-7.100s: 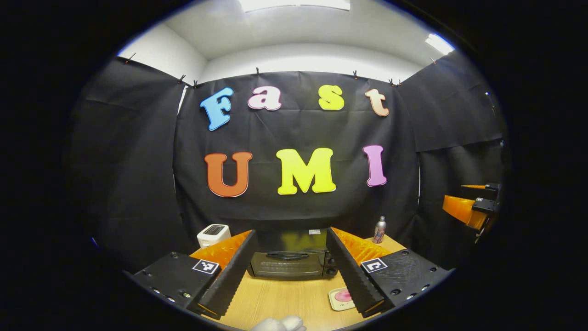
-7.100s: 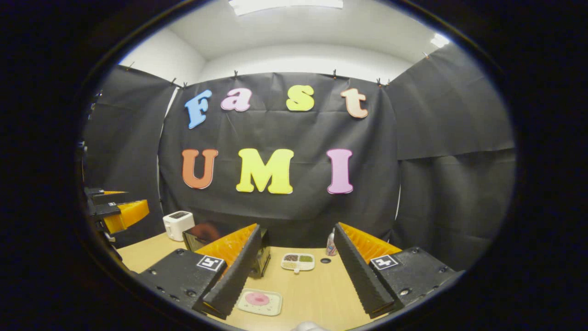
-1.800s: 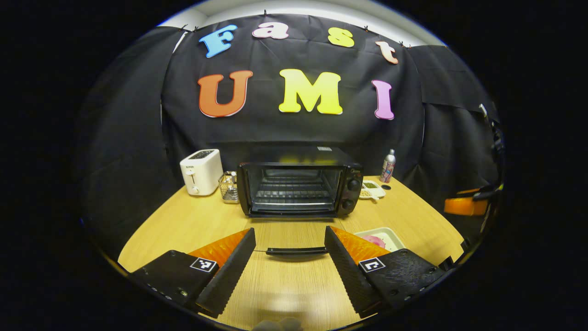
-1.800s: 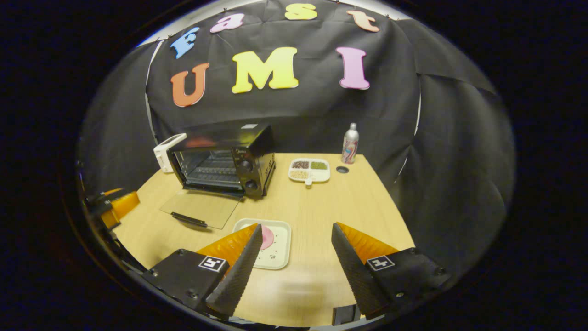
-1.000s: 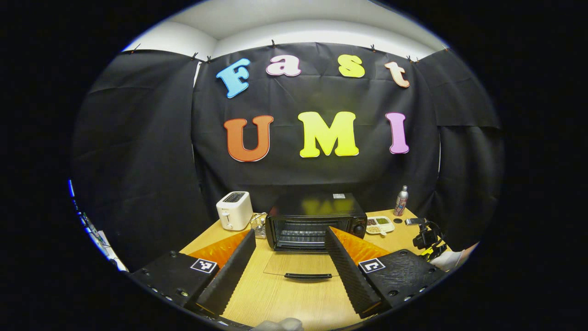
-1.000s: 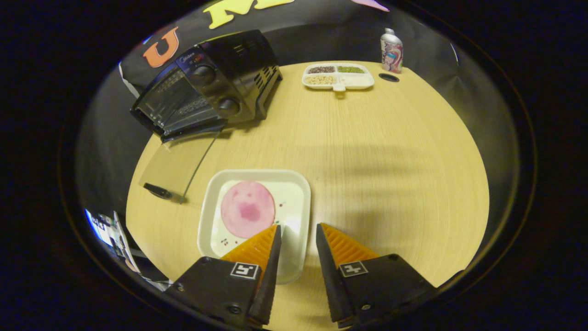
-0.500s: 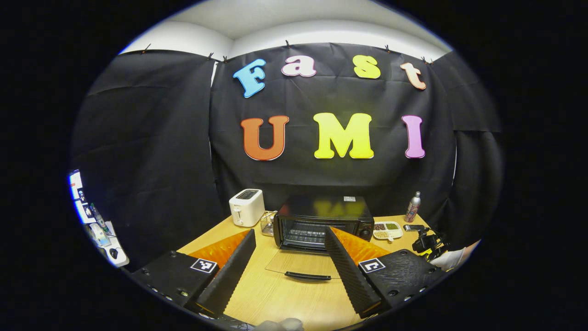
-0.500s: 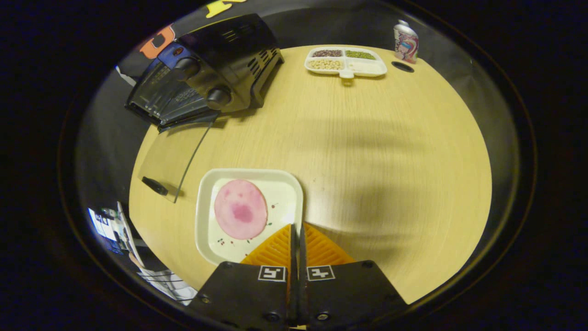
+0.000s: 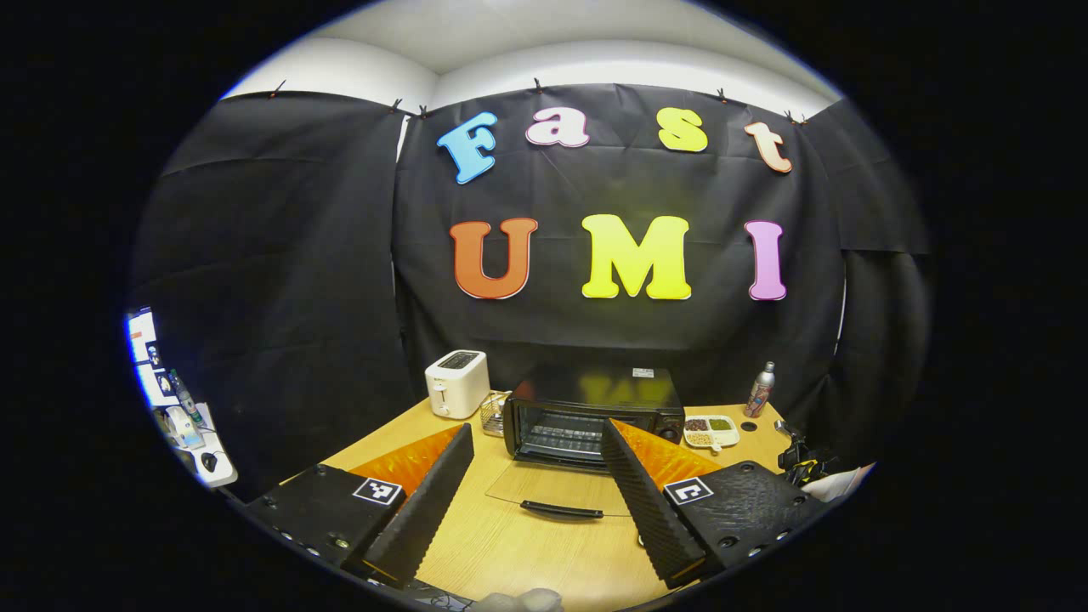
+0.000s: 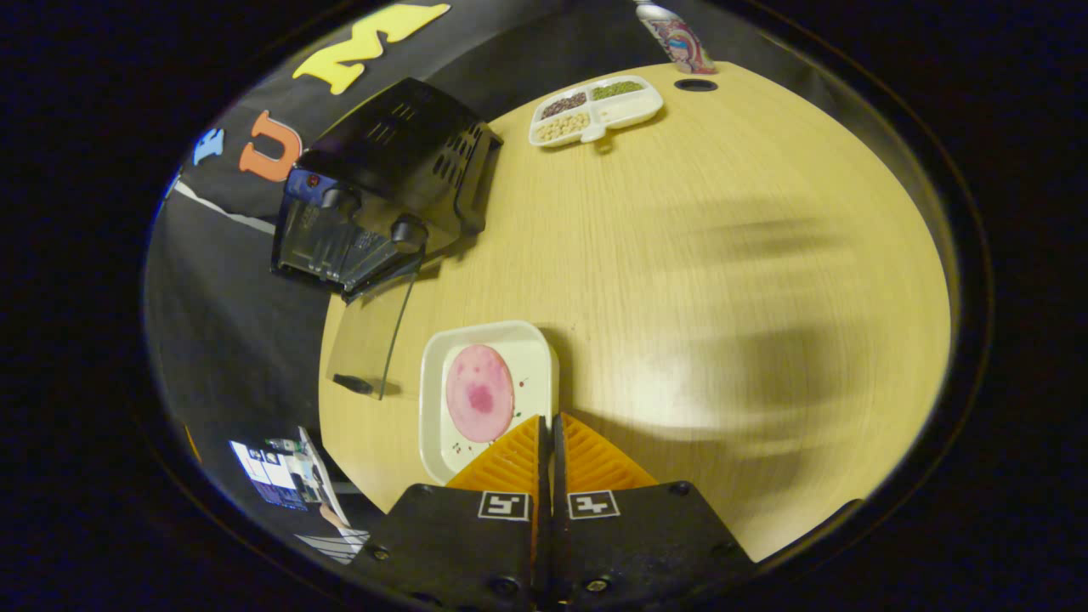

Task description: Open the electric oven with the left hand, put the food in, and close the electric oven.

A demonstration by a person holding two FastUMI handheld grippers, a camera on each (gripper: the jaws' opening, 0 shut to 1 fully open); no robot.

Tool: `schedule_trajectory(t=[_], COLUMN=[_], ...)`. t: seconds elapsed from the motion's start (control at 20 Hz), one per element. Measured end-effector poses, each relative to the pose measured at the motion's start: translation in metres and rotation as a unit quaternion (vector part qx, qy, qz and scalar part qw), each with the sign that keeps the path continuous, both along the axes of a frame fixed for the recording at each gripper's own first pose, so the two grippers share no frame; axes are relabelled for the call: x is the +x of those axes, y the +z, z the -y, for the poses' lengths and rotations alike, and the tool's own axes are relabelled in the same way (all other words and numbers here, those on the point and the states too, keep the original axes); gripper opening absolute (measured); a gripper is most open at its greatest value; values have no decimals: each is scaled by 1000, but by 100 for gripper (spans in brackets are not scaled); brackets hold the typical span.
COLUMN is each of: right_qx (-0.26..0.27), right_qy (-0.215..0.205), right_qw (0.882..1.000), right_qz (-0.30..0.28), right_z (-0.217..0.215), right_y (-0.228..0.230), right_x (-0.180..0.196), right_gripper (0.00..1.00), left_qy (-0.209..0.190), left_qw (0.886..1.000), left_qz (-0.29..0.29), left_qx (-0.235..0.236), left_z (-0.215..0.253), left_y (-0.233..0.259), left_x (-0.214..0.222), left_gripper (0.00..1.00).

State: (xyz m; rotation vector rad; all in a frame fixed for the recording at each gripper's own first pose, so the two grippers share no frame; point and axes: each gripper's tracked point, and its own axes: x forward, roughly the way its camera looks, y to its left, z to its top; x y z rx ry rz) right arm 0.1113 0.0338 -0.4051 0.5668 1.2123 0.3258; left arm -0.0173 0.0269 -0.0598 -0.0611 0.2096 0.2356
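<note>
The black electric oven (image 9: 595,416) stands at the back of the wooden table (image 9: 527,552) with its glass door (image 9: 552,489) folded down flat, handle toward me. My left gripper (image 9: 535,429) hovers open in front of it, holding nothing. In the right gripper view the oven (image 10: 382,195) sits up left with its door (image 10: 374,340) open. A white square plate (image 10: 433,374) carries a round pink slice of food (image 10: 480,393). My right gripper (image 10: 548,418) is shut on the plate's near right rim.
A white toaster (image 9: 457,382) and a small wire basket (image 9: 493,412) stand left of the oven. A divided tray of beans (image 10: 595,106), a black disc (image 10: 695,84) and a bottle (image 10: 676,34) sit at the back right. A sleeve (image 9: 837,483) shows at the right.
The right gripper stays shut on the plate's rim; its view has risen and swung, and the plate has come with it. The left gripper has barely drifted.
</note>
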Motion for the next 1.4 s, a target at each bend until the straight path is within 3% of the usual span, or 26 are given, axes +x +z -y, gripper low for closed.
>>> schedule_trajectory(t=[0.2, 0.45, 0.8, 1.15, 1.4], right_qx=[27, 59, 109, 137, 165], right_qy=[-61, -151, -242, -321, -390], right_qw=[997, 985, 959, 931, 902], right_qz=[33, 61, 102, 110, 84], right_z=[6, -12, -125, -244, -282], right_y=[34, 77, 103, 81, 62], right_x=[-6, -11, -1, 50, 96], right_gripper=[4, 0, 0, 4, 0], left_qy=[-35, -56, -61, -80, -89], left_qw=[999, 998, 997, 996, 994], left_qz=[10, 10, 10, -18, -36], left_qx=[-5, 5, 43, 44, 44], left_z=[1, -24, -56, -62, -73], left_y=[4, 5, 4, -23, -43], left_x=[7, 2, -7, 1, 14], left_gripper=[96, 96, 96, 97, 97])
